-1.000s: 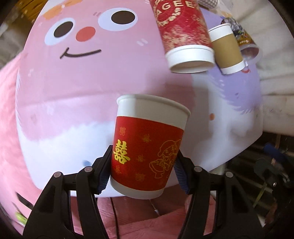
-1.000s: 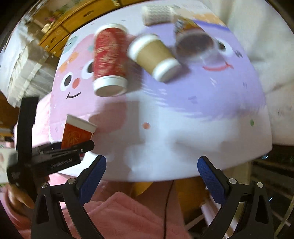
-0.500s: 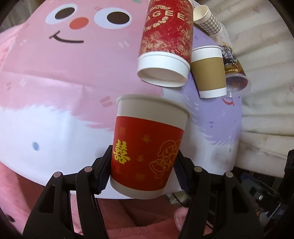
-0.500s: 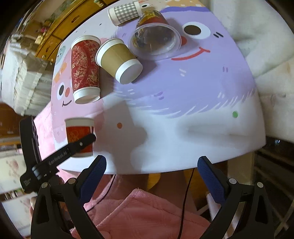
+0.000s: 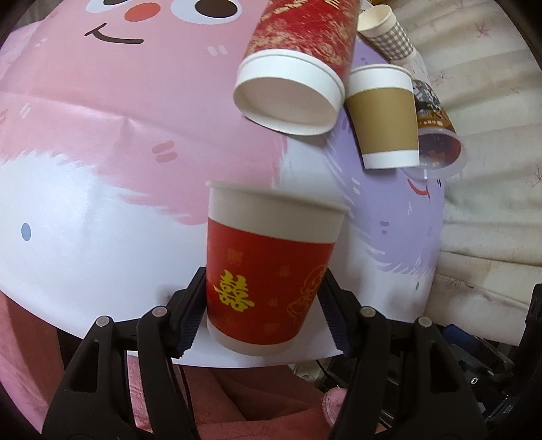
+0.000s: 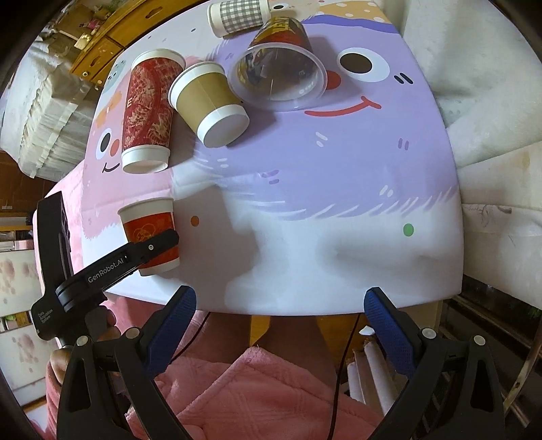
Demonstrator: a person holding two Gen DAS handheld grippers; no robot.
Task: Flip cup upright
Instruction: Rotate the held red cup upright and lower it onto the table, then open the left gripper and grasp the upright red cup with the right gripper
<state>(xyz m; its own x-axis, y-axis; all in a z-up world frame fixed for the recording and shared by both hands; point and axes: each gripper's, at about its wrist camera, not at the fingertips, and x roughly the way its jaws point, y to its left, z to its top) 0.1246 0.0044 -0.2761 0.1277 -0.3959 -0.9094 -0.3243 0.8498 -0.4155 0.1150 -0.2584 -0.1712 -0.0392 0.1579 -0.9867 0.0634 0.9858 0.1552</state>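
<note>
Gripping the small red cup point(image 5: 267, 281) near the mat's point(image 5: 84, 237) front left edge, left gripper point(image 5: 262, 313) closed on its lower wall, rim up and only slightly tilted, base seemingly at or just above the mat, though contact too hard to judge from either view. Reads as one cup turned upright and not yet released. Printed on it in gold: a double-happiness character and a line-drawn figure. On the gripper's arm, in the right wrist view: "GenRobot.AI". Further right, four cups lying on their sides and left to flip: tall red cup point(image 6: 145, 111) with a gold "E" visible, brown cup point(image 6: 210, 101), checked cup point(image 6: 238, 15), clear cup point(image 6: 277, 74) with an unreadable label. Far right, right gripper point(image 6: 279, 313) spread wide, holding nothing, back from the mat's near edge.
</note>
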